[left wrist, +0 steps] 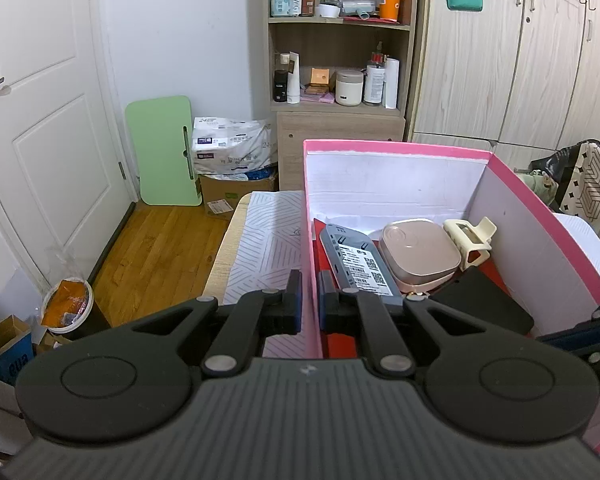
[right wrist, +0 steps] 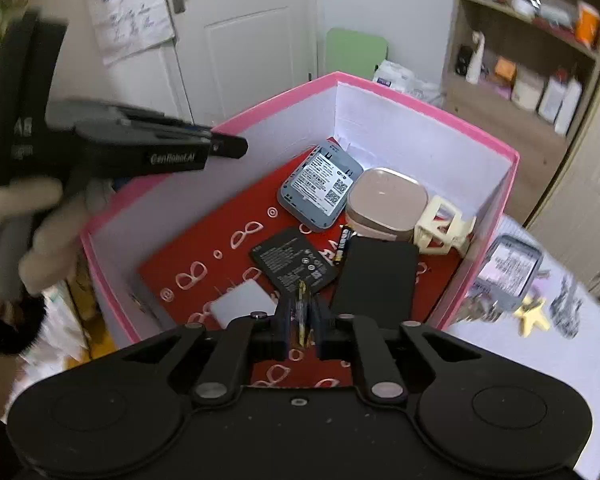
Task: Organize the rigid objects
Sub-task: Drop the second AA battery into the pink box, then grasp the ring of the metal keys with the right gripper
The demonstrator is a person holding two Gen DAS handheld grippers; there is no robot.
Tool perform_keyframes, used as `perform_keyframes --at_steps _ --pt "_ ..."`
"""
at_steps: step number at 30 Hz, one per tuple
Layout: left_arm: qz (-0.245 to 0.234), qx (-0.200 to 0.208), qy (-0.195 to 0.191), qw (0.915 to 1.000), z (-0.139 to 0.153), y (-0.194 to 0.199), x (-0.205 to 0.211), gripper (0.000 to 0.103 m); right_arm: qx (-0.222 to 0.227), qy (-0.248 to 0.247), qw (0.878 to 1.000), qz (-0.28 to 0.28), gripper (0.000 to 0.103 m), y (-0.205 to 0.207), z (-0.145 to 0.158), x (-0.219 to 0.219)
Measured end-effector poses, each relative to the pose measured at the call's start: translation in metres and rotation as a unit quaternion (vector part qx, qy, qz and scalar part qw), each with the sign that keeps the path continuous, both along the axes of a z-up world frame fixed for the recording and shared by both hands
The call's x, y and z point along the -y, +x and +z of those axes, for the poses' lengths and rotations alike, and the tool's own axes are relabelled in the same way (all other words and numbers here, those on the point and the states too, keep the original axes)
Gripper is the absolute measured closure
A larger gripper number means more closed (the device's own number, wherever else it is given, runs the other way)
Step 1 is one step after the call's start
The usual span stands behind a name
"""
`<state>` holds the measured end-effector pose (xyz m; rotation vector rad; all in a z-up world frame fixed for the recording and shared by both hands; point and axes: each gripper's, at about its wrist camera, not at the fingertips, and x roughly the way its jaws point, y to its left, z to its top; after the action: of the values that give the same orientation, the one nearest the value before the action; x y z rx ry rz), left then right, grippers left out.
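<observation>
Right gripper (right wrist: 300,322) fingers clamped on slim yellow-black battery, poised over pink cardboard box (right wrist: 496,184) for drop-in. Left gripper (left wrist: 309,300) fingers nearly closed astride box wall, steadying it.

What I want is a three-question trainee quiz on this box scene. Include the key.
1. True or false: the cream hair clip lies outside the pink box.
2. What sits between the fingers of the left tongs? A) the box's wall B) the grey labelled device C) nothing
3. Short answer: which tongs pinch the small black-and-yellow item over the box?

Key: 1 false; 2 A; 3 the right tongs.
</observation>
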<state>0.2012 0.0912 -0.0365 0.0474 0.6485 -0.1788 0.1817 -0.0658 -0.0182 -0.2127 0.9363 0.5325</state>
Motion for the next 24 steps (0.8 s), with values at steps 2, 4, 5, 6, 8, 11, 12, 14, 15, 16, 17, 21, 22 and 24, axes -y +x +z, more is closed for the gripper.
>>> perform_keyframes --at_steps 2,4,5,6,8,11,12,14,15,16,17,21,22,24 --pt "0.0 0.0 -0.001 1.0 0.0 0.0 0.0 0.095 -0.007 0.028 1.0 -0.01 0.083 0.001 0.007 0.007" --pt "0.0 0.0 -0.003 1.0 0.0 0.0 0.0 0.095 0.001 0.054 0.998 -0.021 0.082 -0.002 0.016 0.016" --pt "0.0 -0.001 -0.005 1.0 0.0 0.0 -0.001 0.095 0.006 0.067 0.997 -0.029 0.082 -0.003 0.022 0.023" --pt "0.0 -0.001 -0.006 1.0 0.0 0.001 -0.001 0.095 0.01 0.077 0.996 -0.035 0.082 -0.006 0.028 0.03" --pt "-0.001 0.0 -0.005 1.0 0.0 0.001 0.0 0.095 0.021 0.096 0.994 -0.049 0.08 -0.011 0.038 0.044" --pt "-0.001 -0.001 -0.005 1.0 0.0 0.001 0.0 0.095 0.042 0.105 0.991 -0.077 0.077 -0.016 0.051 0.067" --pt "-0.001 -0.001 -0.005 1.0 0.0 0.001 0.0 0.095 0.048 0.103 0.99 -0.087 0.076 -0.017 0.052 0.074" --pt "-0.001 0.0 -0.004 1.0 0.0 0.001 0.0 0.095 0.054 0.103 0.987 -0.111 0.076 -0.017 0.053 0.09" --pt "-0.001 0.0 -0.004 1.0 0.0 0.001 0.0 0.095 0.054 0.102 0.986 -0.122 0.076 -0.017 0.052 0.098" --pt "-0.001 0.0 -0.004 1.0 0.0 0.001 0.0 0.095 0.054 0.099 0.985 -0.132 0.076 -0.016 0.051 0.105" --pt "-0.001 0.0 -0.004 1.0 0.0 0.001 0.0 0.095 0.053 0.095 0.984 -0.142 0.076 -0.015 0.048 0.112" --pt "-0.003 0.0 -0.002 1.0 0.0 0.001 0.0 0.095 0.043 0.087 0.982 -0.161 0.073 -0.009 0.034 0.131" --pt "-0.005 0.0 -0.001 1.0 0.0 0.001 0.0 0.095 0.043 0.083 0.982 -0.161 0.073 -0.007 0.029 0.132" --pt "-0.006 -0.001 0.002 1.0 -0.001 0.001 0.0 0.095 0.044 0.064 0.984 -0.161 0.073 -0.004 0.016 0.13"
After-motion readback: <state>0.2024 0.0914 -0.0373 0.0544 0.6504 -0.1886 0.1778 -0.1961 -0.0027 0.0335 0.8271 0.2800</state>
